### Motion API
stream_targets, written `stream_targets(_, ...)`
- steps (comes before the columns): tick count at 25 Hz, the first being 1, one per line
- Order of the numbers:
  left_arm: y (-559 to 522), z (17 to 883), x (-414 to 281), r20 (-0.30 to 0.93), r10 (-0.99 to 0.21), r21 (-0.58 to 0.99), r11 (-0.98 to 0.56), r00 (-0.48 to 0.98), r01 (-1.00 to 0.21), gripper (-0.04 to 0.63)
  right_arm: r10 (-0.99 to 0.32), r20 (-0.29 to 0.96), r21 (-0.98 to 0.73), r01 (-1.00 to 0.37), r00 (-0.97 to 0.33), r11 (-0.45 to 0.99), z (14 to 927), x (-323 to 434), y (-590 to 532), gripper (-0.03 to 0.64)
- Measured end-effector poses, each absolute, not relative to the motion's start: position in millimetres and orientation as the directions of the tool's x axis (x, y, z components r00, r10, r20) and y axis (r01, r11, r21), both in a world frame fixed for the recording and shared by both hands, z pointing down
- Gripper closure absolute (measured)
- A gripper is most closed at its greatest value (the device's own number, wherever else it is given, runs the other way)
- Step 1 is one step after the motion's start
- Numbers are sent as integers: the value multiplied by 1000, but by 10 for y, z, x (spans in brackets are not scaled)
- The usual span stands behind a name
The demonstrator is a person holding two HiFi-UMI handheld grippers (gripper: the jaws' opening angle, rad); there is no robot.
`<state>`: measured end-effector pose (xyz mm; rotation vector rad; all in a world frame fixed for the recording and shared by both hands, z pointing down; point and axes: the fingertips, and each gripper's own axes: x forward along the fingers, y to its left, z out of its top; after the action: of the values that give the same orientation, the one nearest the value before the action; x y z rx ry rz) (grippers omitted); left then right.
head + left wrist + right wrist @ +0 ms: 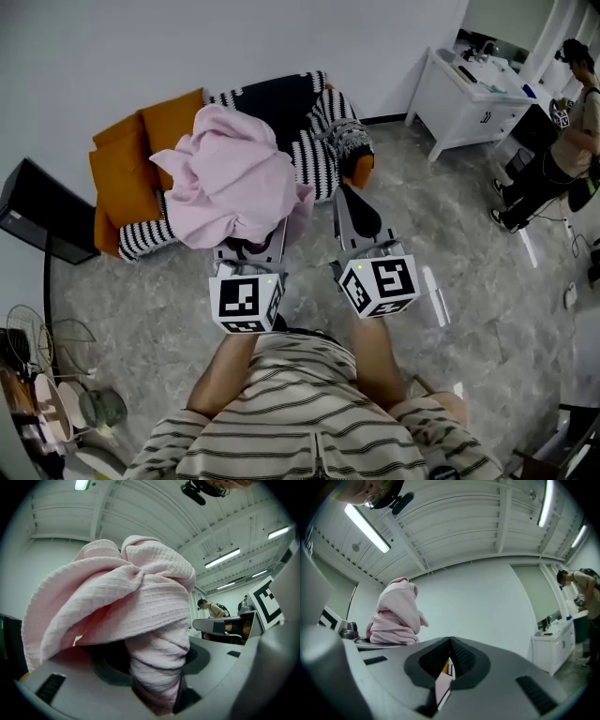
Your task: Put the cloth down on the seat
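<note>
Two grippers in play, and only one is doing any work. The left gripper (249, 247) has its jaws clamped on the pink cloth (234, 183). In the left gripper view a twisted rope of the fabric (140, 602) runs right down into the pinch. The rest balloons up over the jaws and fills most of the frame, so you barely see the jaws themselves.

The right gripper (346, 192) has nothing in it. Its own view shows the two ribbed pads (461, 656) pressed together to a thin slit (450, 644), with only a sliver of background colour peeking through.

As for where the cloth sits: it's not down on the seat. From the right gripper view it's a heap (396, 613) perched on top of the left gripper, with bare white wall behind it. From the head view the bundle is up in front of the sofa (131, 159), covering the middle of it. The sofa has orange cushions, and a black-and-white striped throw (323, 122) lies over its right half.

Both grippers are side by side, just apart and tipped upward, since ceiling lights show in both gripper views. The person holding them wears a striped shirt (309, 412).

Off to the right there's a white cabinet (469, 89) against the wall, with another person (562, 122) standing beside it. The floor is grey marble-look tile (450, 281).
</note>
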<state>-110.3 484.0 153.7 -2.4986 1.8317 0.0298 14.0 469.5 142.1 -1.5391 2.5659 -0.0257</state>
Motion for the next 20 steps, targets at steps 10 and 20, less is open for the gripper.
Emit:
stream_targets(10, 4681, 1677, -915, -8, -952, -3, -307, 307, -952, 354, -892, -92, -108, -886, -442, 450, 1562, 360, 4584, 611)
stream_targets(20, 3953, 1841, -895, 2, -951, 29, -309, 309, -951, 353, -899, -58, -98, -894, -434, 438, 1714, 391, 3887, 611)
